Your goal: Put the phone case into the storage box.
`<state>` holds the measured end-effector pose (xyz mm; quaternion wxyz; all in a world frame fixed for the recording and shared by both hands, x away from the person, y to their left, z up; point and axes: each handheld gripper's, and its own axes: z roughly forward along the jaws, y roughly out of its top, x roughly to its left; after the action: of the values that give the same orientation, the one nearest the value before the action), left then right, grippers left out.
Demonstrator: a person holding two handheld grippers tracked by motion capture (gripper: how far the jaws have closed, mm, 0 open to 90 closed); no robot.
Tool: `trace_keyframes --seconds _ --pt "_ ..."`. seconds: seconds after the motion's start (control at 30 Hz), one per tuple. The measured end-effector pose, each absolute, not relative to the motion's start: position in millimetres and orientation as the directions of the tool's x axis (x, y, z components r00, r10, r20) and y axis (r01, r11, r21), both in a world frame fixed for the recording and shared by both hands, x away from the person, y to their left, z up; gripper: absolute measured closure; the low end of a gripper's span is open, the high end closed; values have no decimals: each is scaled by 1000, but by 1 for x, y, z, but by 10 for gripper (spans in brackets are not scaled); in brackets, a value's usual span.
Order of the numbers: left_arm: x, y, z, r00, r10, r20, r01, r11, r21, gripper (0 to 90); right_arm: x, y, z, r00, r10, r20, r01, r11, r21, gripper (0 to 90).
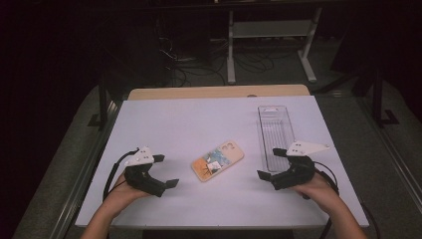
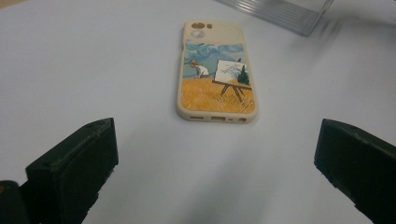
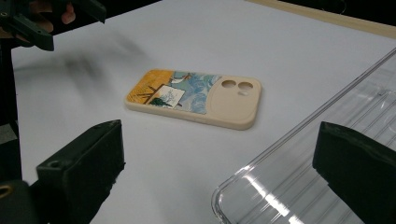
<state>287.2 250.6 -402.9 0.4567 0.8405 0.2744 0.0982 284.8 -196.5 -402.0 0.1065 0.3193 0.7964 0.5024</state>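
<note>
So the cream-coloured phone case with a painted picture on its back (image 1: 217, 160) is lying flat, picture side up, right around the middle of the white tabletop (image 1: 189, 124), angled a bit so its camera-cutout end points toward the far right. The print shows an easel in a yellow field under a swirly blue sky, clear enough in the left gripper view (image 2: 217, 74), though from the high view it's just a smudge of orange and blue. Nothing is touching it. Just off to its right sits a long clear plastic tray with a ribbed bottom (image 1: 275, 133), running lengthwise away from the person; it's near the case but apart from it. In the right gripper view the tray (image 3: 299, 186) gets cut off by the bottom and right edges, and in the left gripper view you only catch a corner of it (image 2: 280, 11) at the top. The left gripper (image 1: 162, 172) rests low to the left of the case with its jaws spread wide and nothing between them, the case lying ahead of the gap. The right gripper (image 1: 269, 163) is on the other side, jaws also wide apart and empty, hanging by the tray's near end. The background past the table is really dark, so I can only make out some cables and a pale metal frame (image 1: 271, 40) back there.
</note>
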Motion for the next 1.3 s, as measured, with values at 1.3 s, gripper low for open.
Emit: trace_keyframes --seconds 1.3 --pt "305 227 -381 838 542 -68 350 -438 828 0 285 -197 -402 -773 616 153 403 290 868 17"
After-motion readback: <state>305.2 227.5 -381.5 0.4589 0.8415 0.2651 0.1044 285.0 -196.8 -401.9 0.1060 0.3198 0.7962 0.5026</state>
